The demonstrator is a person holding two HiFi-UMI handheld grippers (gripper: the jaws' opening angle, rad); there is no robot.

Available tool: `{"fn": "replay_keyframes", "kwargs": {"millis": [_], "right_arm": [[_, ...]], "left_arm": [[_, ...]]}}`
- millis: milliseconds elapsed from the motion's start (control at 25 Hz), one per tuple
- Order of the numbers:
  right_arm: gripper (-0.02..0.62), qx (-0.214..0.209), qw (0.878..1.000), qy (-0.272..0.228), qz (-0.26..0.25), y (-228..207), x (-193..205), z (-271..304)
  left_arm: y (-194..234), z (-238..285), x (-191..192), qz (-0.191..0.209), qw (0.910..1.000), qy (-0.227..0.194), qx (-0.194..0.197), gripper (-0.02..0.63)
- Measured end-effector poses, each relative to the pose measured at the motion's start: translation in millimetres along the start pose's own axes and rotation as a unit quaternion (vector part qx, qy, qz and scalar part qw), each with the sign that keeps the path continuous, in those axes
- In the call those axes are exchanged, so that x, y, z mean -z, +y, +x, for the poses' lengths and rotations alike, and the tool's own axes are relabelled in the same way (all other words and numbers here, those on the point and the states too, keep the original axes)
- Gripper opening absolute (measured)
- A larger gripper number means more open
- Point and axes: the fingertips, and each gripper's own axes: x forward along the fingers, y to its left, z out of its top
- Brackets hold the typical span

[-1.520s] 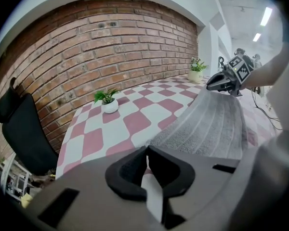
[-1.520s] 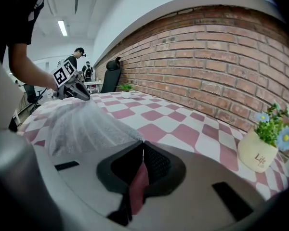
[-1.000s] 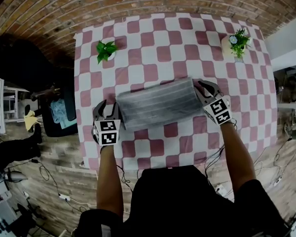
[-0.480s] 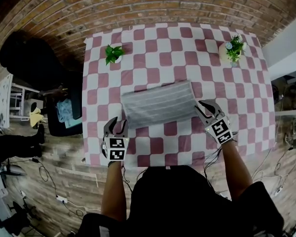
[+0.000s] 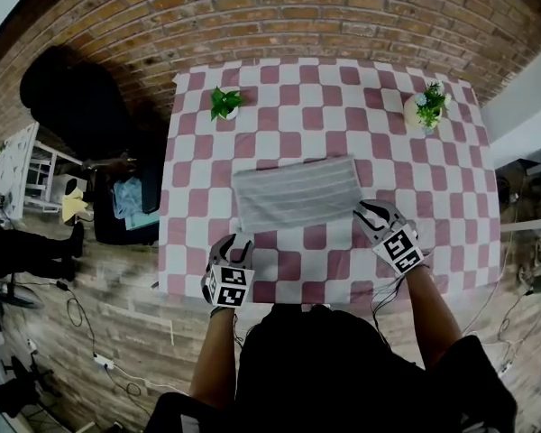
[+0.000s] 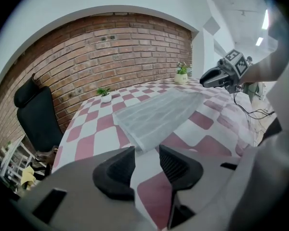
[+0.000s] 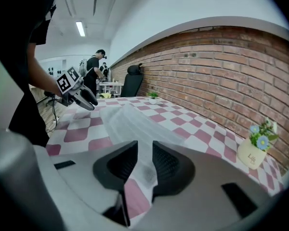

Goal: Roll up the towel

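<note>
Brick wall [image 5: 298, 16] runs behind the far side of a table [image 5: 343, 97] spread with a pink-and-white checked cloth. A grey striped towel [image 5: 296, 192] lies flat in the middle of the table as a plain rectangle. No edge is turned over, so by my reading the rolling has not begun and the whole job is left: pinch an edge, fold it over and keep turning.

The left gripper [image 5: 237, 239] hangs over the near part of the table, near the towel's near left corner but apart from it. Its jaws stand a narrow gap apart, with nothing between them. The right gripper [image 5: 365, 208] sits just off the near right corner, its gap narrower and likewise empty.

One potted plant [image 5: 225, 104] stands far left and another [image 5: 426, 106] far right, both well apart from the towel. A black chair [image 5: 68, 93] stands left of the table. Nothing looks to be in the way.
</note>
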Motion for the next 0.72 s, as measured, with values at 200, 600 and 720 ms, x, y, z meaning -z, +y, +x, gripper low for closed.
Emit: {"fn": "replay_keyframes", "kwargs": {"millis": [200, 600, 720], "right_arm": [[0.092, -0.065, 0.995, -0.004, -0.075, 23, -34, 36], [0.171, -0.173, 0.970, 0.011, -0.173, 81, -105, 132], [0.178, -0.200, 0.963, 0.031, -0.179, 88, -118, 165]], "left_arm": [[-7, 3, 1, -0.008, 1.0000, -0.003, -0.001, 0.160], [-6, 11, 7, -0.061, 0.9981, 0.000, -0.010, 0.166], [-3, 17, 7, -0.067, 0.9976, 0.002, -0.014, 0.166]]}}
